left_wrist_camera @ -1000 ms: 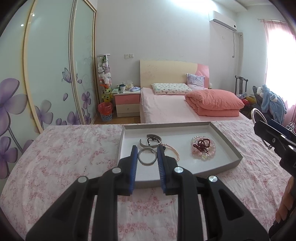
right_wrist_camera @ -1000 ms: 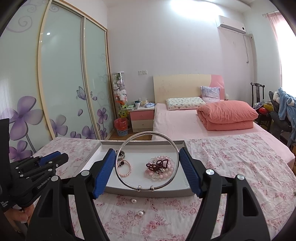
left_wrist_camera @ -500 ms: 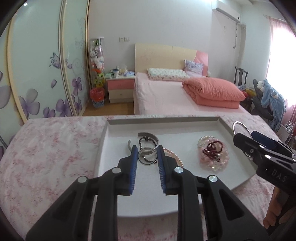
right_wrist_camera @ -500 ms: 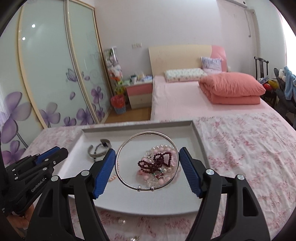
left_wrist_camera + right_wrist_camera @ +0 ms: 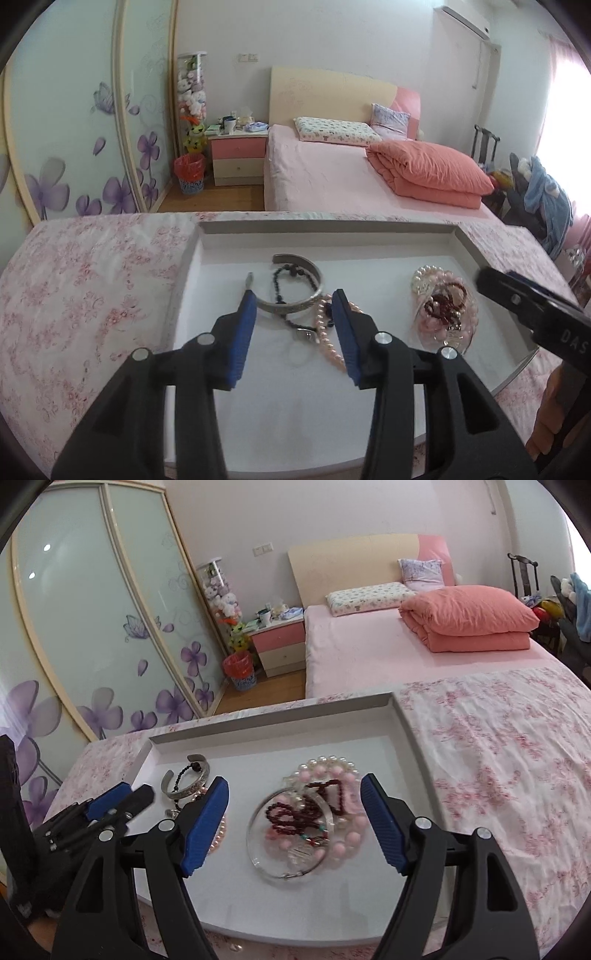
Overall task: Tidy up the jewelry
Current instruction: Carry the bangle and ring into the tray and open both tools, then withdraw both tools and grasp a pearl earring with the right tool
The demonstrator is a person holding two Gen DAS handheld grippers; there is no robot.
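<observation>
A white tray (image 5: 258,417) (image 5: 325,734) lies on the flowered cloth. My left gripper (image 5: 293,297) is open and empty above a silver cuff (image 5: 291,304), a dark bead string (image 5: 291,273), a small ring (image 5: 306,334) and a pink pearl strand (image 5: 327,341). My right gripper (image 5: 293,782) is open and empty above a large silver bangle (image 5: 258,856), which lies blurred over a pile of pink pearl bracelets (image 5: 347,838) and dark red beads (image 5: 295,814). The cuff also shows in the right wrist view (image 5: 186,788).
The right gripper's body (image 5: 532,314) shows at the tray's right edge, the left gripper's body (image 5: 92,819) at its left. A small loose piece (image 5: 234,948) lies on the cloth in front of the tray. A bed (image 5: 332,177) stands beyond.
Both grippers have moved down over the tray and opened. The small ring has left the left gripper and the large bangle has left the right one; both now lie in the tray.
</observation>
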